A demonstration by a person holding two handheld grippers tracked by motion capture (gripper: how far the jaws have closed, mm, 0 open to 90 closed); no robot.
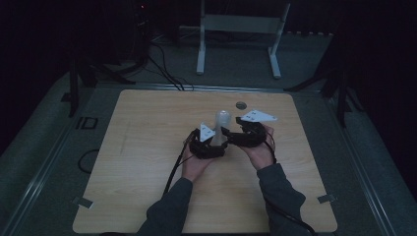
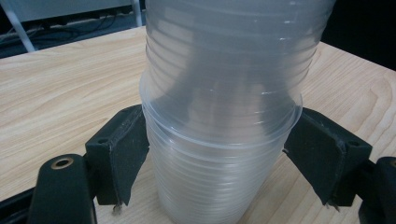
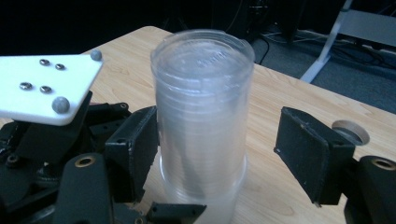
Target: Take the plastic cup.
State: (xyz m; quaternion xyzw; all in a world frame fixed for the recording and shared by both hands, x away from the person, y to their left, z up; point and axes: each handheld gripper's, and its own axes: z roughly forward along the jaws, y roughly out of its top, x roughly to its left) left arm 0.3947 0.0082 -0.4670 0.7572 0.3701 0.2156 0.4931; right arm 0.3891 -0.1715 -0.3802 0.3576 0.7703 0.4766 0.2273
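Cup stack (image 1: 222,127) upright on wooden table (image 1: 147,147), dark room, grey floor (image 1: 236,69)

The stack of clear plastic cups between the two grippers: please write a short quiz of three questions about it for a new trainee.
1. True or false: the left gripper has both jaws pressed against the stack of clear ribbed plastic cups.
2. Which describes the right gripper? A. shut on the stack; B. open, with a gap between one jaw and the stack; C. lying away from the stack.
3. Fill in: the stack stands upright on the light ______ table.

Key: 1 true. 2 B: in the right gripper view one jaw touches the stack and the other stands apart. 3 wooden.
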